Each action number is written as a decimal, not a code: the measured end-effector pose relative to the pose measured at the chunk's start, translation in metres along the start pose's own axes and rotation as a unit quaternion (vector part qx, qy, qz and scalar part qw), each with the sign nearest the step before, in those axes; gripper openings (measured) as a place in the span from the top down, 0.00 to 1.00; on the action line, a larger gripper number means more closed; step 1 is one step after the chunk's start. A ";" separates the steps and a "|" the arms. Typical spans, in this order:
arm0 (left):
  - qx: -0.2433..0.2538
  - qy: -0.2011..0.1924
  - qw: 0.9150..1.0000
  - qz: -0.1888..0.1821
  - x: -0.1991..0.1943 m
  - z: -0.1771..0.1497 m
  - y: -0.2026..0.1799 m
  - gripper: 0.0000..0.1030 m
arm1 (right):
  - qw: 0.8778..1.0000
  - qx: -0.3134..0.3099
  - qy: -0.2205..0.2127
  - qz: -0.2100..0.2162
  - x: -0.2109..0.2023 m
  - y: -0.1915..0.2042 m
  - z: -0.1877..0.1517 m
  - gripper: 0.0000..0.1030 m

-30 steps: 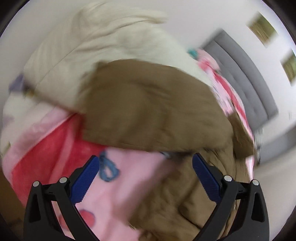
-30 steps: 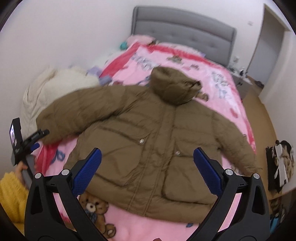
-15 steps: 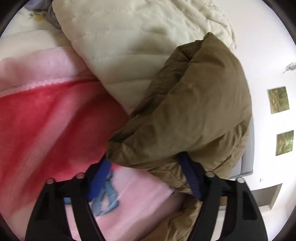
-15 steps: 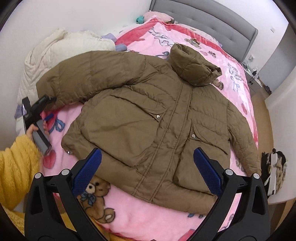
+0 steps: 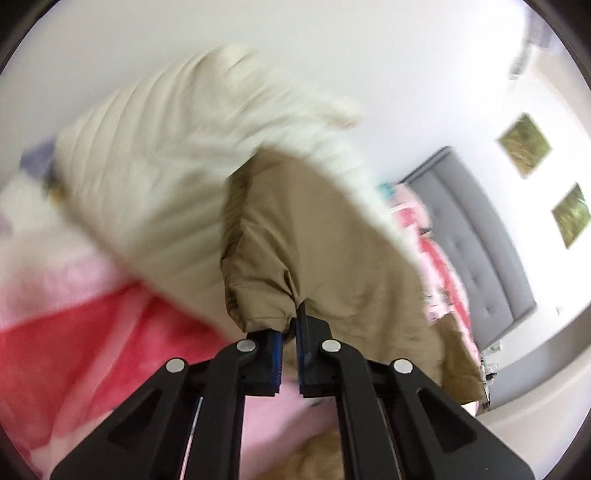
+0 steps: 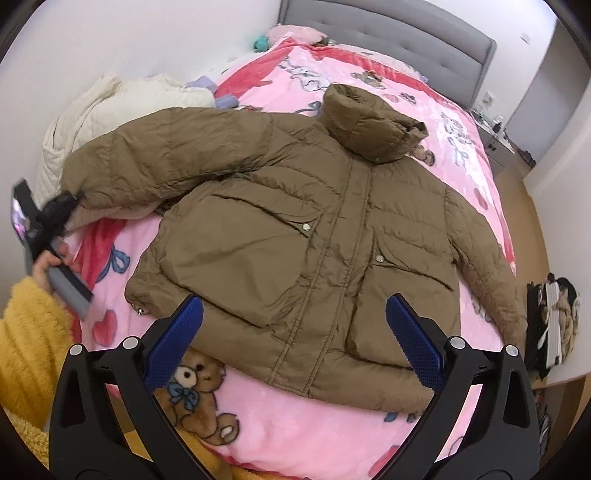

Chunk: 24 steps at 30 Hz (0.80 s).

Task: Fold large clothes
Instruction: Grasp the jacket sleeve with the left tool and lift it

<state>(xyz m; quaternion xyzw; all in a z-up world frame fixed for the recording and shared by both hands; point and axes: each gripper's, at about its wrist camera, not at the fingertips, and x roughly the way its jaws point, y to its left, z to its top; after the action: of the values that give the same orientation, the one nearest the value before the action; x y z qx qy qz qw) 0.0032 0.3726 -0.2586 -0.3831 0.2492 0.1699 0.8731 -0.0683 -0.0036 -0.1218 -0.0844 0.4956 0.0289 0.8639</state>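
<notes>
My left gripper [image 5: 290, 332] has its fingers clamped on the cuff [image 5: 258, 314] of the brown puffer jacket [image 6: 295, 236], at the sleeve end near the bed's left edge beside the cream quilt [image 6: 110, 107]. My right gripper [image 6: 291, 339] hangs over the hem with its fingers wide apart, nothing between them. The jacket lies front-up, spread across the pink blanket [image 6: 295, 435], hood toward the headboard [image 6: 388, 33]. I judge it light but bulky, soft and springy, with a slick shell that could slide from a shallow pinch. Stitched cuffs and the hem look the surest holds.
</notes>
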 end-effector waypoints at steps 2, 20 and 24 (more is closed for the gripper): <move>0.042 -0.015 0.999 -0.023 -0.011 0.021 -0.054 0.95 | 1.000 0.014 -0.005 -0.002 -0.002 -0.012 -0.003 0.08; 0.500 0.102 0.827 -0.236 0.052 -0.245 -0.460 0.95 | 0.960 0.263 0.000 -0.098 0.041 -0.201 -0.120 0.08; 0.606 0.121 0.766 -0.178 0.073 -0.373 -0.465 0.95 | 0.944 0.308 0.038 -0.115 0.063 -0.235 -0.163 0.08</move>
<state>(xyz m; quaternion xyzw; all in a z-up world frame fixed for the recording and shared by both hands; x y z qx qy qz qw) 0.1763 -0.2024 -0.2455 0.1711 0.3312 -0.2223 0.9009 -0.1440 -0.2651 -0.2297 0.1284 0.4996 -0.2280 0.8258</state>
